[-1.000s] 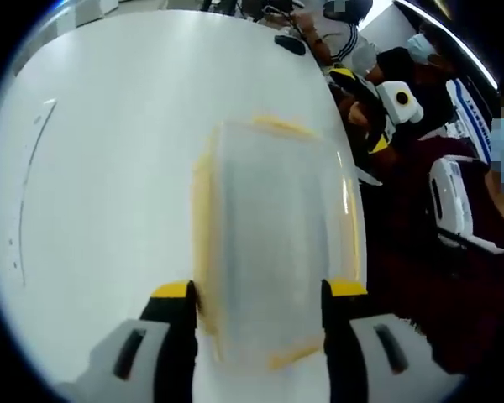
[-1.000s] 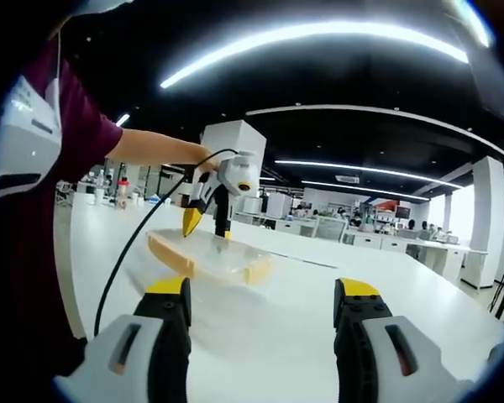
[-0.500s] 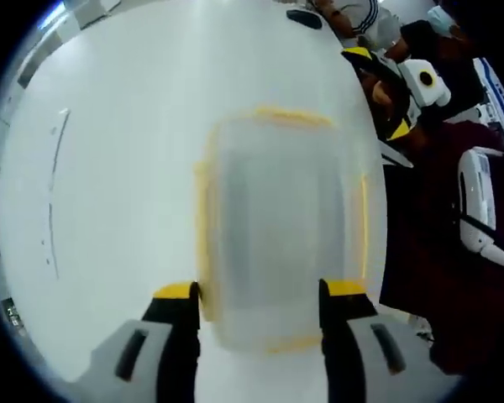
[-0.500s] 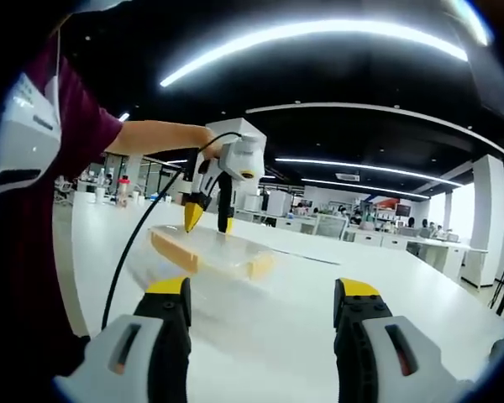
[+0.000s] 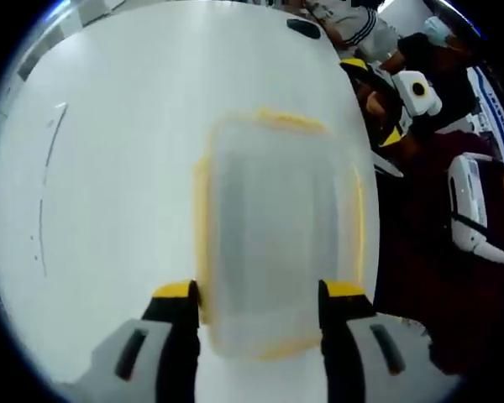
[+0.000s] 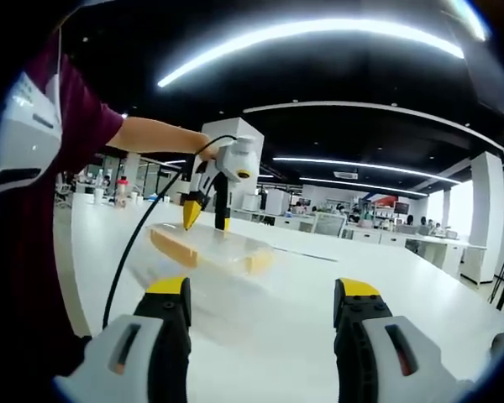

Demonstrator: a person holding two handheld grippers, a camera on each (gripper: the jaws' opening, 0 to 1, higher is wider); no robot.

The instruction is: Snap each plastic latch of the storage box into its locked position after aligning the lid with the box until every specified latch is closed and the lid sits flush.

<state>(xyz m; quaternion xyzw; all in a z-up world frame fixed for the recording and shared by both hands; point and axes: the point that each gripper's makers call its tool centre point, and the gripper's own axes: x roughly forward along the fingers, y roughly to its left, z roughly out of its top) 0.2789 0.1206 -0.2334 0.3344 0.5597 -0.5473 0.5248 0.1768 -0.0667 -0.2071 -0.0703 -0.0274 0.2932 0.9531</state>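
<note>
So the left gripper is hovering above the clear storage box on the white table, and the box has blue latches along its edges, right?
Not quite: the latches are yellow, not blue, as the left gripper view shows. The rest stands: the left gripper is above the clear storage box on the white table.

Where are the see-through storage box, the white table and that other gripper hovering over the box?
storage box point(image 5: 273, 252), left gripper view, clear lid.
table point(image 5: 109, 168), left gripper view, bare top.
left gripper point(image 6: 203, 217), right gripper view, between its tips.
</note>
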